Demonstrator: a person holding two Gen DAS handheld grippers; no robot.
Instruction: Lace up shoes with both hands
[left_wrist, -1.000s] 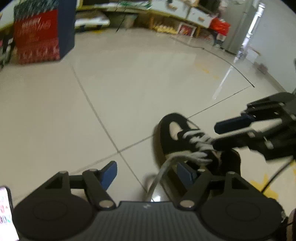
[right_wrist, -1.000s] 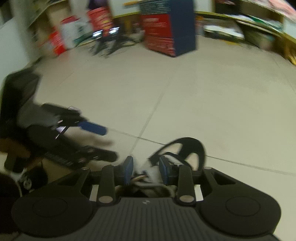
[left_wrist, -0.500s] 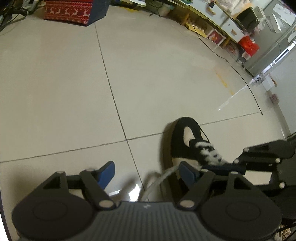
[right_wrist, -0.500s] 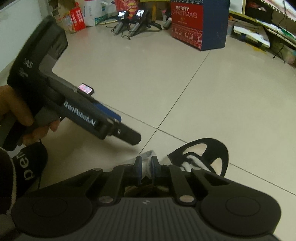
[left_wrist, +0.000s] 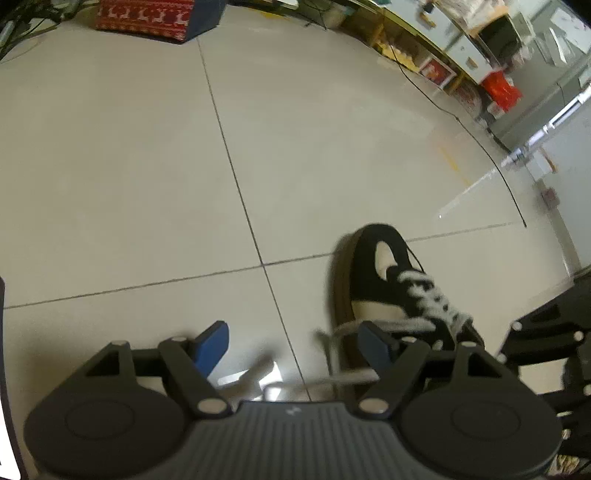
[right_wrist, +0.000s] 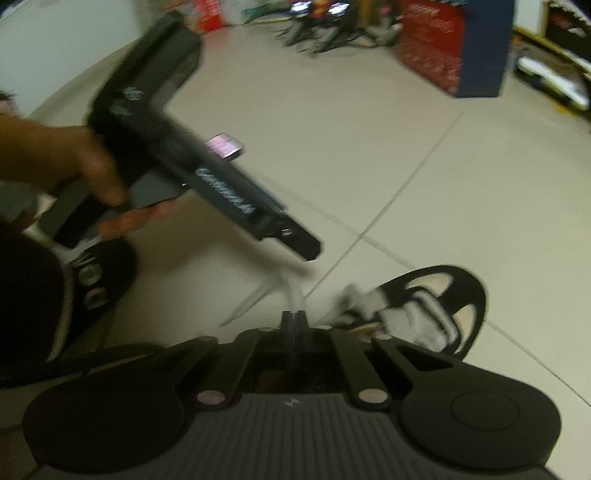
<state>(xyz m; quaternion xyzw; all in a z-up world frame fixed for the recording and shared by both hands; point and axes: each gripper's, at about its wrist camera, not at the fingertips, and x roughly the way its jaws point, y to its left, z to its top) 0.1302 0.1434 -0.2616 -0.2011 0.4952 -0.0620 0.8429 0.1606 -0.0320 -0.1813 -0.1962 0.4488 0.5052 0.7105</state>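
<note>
Pinching hard, the right gripper (right_wrist: 294, 320) has its jaws pressed fully together just short of the shoe (right_wrist: 436, 306), and a pale strand of lace (right_wrist: 291, 291) seems to rise from between the pads; blur makes it hard to say for sure that the strand is trapped and not merely lying past them. The shoe, black with cream panels, stands on the tiled floor (left_wrist: 147, 166) just ahead and to the right of those closed jaws, its laced tongue facing them.

The left gripper (left_wrist: 295, 341) has its jaws spread wide with nothing pressed between the blue pads (left_wrist: 208, 345). A loose run of white lace (left_wrist: 343, 378) crosses the gap low down, near the right-hand pad, and the shoe (left_wrist: 373, 273) sits beyond and outside that same pad, not between the jaws.

The main risk, as I judge it, is a thin grip: if the right jaws hold only the edge of the lace, any pull will slip it free. A pull that does bite could drag or tip the unheld shoe, since nothing pins it to the floor. The left jaws could also close on empty air, because the strand lies off to one side of their gap, or foul the right gripper, which works close by.
</note>
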